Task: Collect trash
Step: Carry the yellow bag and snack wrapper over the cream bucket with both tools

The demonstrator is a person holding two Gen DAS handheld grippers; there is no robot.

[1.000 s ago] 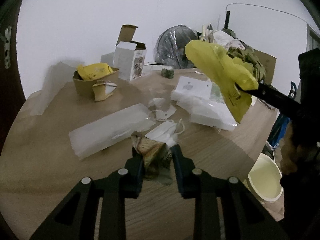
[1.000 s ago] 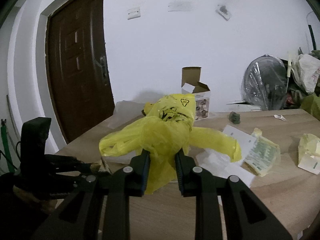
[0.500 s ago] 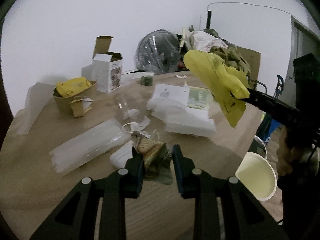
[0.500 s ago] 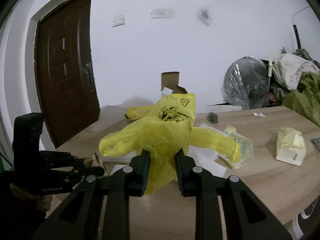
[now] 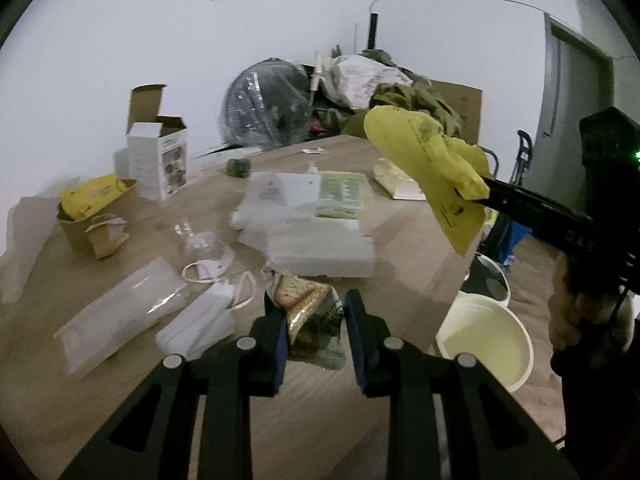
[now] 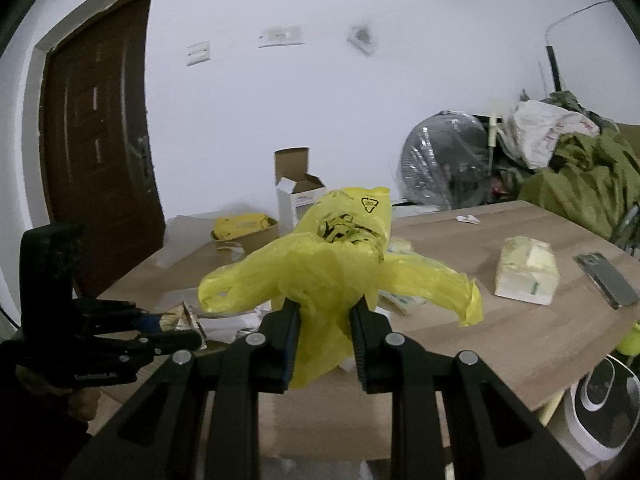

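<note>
The left gripper (image 5: 312,312) is pinching one crumpled wrapper (image 5: 310,320); the right gripper (image 6: 325,316) is pinching one yellow bag (image 6: 332,264).

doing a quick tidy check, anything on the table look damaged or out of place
The brown paper bowl at the table's far left has a torn rim, a flap hanging outward, with a yellow packet stuffed inside. A face mask lies loose among plastic wrappers.

Each wrist view looks along its claw across the cluttered table (image 5: 120,364), sharing the open white box (image 6: 298,196).
</note>
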